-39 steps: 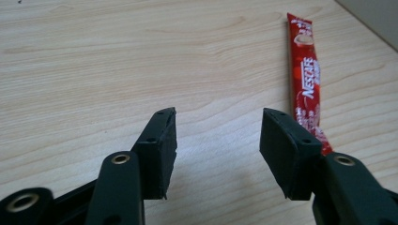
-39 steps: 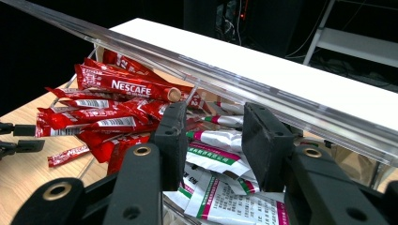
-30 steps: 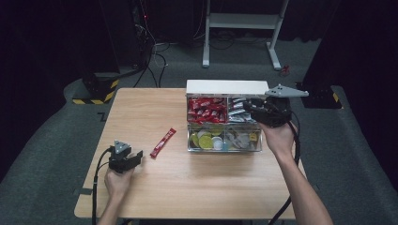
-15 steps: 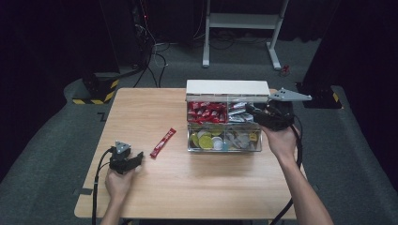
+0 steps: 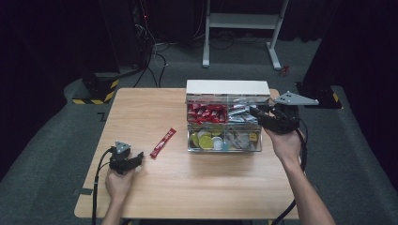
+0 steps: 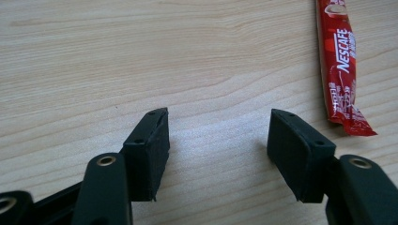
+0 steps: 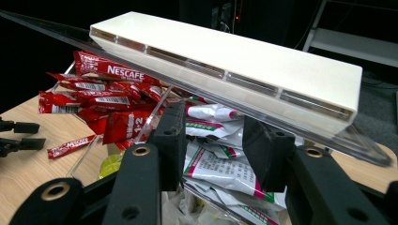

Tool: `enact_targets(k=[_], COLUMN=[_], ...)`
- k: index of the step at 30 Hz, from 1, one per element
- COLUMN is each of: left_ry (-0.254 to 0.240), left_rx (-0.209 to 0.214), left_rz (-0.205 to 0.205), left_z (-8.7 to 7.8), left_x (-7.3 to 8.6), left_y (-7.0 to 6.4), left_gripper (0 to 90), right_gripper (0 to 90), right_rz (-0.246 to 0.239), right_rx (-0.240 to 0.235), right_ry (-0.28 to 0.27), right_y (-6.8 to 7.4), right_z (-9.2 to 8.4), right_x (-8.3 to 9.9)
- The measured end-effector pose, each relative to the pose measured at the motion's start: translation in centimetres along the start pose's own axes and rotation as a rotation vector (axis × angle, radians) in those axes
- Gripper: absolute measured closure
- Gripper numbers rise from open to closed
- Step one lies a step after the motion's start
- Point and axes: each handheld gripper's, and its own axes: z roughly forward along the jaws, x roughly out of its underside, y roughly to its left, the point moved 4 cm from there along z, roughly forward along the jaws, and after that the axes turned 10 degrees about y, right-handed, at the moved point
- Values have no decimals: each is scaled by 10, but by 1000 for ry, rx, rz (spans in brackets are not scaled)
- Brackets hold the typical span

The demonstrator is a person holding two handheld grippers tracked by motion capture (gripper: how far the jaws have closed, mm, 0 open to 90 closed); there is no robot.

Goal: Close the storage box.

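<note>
A loose red Nescafe sachet (image 5: pixel 163 142) (image 6: pixel 342 70) lies on the wooden table (image 5: pixel 141 112), left of a clear compartment box (image 5: pixel 224 150). The box's white lid (image 5: pixel 227 87) (image 7: pixel 225 61) stands raised at the back. My left gripper (image 5: pixel 139 158) (image 6: pixel 218 136) rests low on the table just short of the sachet, open, with bare wood between its jaws. My right gripper (image 5: pixel 256 112) (image 7: pixel 213 140) hovers at the box's right side over the white sachets (image 7: pixel 213 117), open and holding nothing. Red sachets (image 7: pixel 108 93) fill the neighbouring back-left compartment.
The front compartments hold yellow and green round pieces (image 5: pixel 206 139) and grey packets (image 5: pixel 241 138). A white metal stand (image 5: pixel 244 21) and cables lie on the floor beyond the table. Bare wood stretches along the near half (image 5: pixel 202 187).
My right gripper has drawn back slightly to the right and toward the person. The left gripper and the loose sachet have stayed put.
</note>
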Motion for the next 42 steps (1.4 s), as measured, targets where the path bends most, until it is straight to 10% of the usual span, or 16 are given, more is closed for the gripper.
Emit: enact_targets(k=[42], left_ry=[0], left_rx=[-2], left_rz=[-1], left_z=[0], left_x=[0], left_y=[0], left_gripper=[396], right_gripper=[598], right_rz=[28], right_rx=[24], right_ry=[28], right_y=[-13], right_z=[-5], right_x=[46])
